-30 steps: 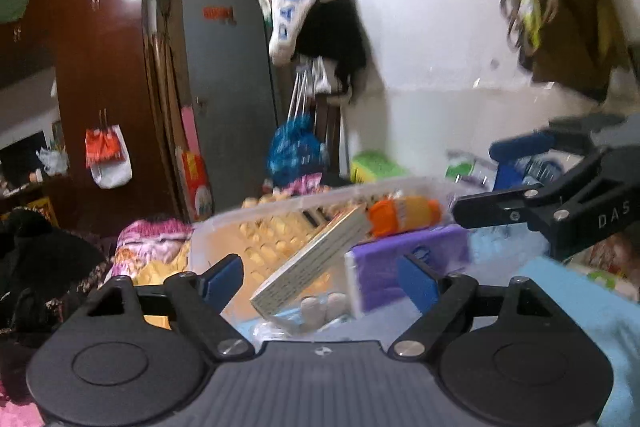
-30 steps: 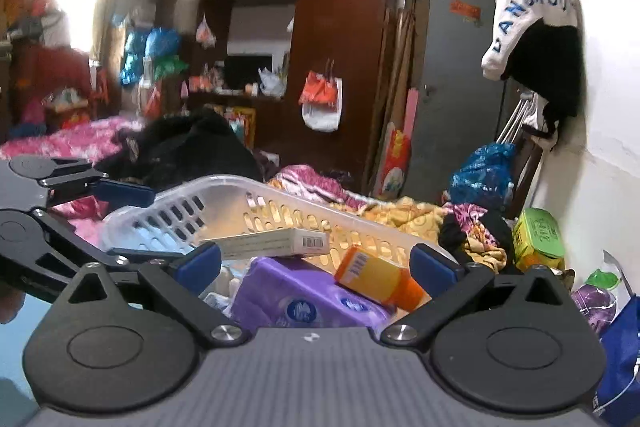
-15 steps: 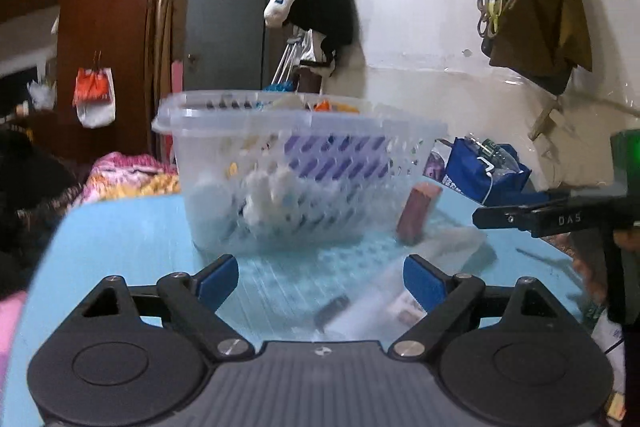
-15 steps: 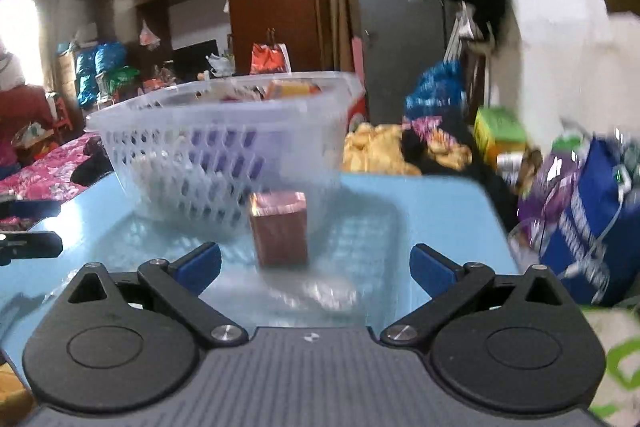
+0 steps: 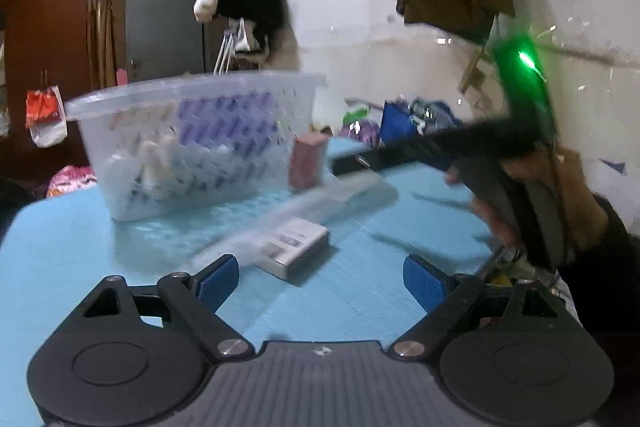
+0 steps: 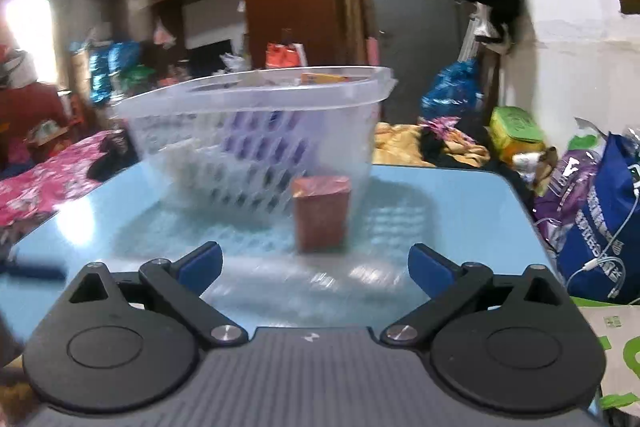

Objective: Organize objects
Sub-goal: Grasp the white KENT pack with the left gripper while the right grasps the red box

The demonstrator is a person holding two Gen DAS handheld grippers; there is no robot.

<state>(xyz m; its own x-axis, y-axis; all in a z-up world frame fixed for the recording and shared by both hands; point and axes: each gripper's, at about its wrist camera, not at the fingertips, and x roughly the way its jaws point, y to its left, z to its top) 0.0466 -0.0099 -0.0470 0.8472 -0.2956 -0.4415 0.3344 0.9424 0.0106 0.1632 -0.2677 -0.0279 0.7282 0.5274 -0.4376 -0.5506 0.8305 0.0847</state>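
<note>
A clear plastic basket (image 5: 120, 99) (image 6: 256, 95) holding a purple pack, an orange item and white items stands on the blue table (image 5: 72, 251) (image 6: 460, 203). A small brown-red box (image 5: 306, 163) (image 6: 322, 213) stands upright just in front of it. A flat white box (image 5: 294, 251) lies on the table close ahead of my left gripper (image 5: 320, 281), which is open and empty. My right gripper (image 6: 316, 267) is open and empty, low over the table facing the brown box. It also shows in the left wrist view (image 5: 440, 147), blurred, near that box.
A clear blurred wrapper (image 5: 320, 199) lies between the brown box and the white box. Blue and purple bags (image 6: 600, 211) stand past the table's right edge. A wardrobe, a grey door and hanging clothes fill the background.
Both grippers dropped from above the basket to table level and drew back. The left view shifted, so the white box now shows and the right gripper has swung in toward the brown box.
</note>
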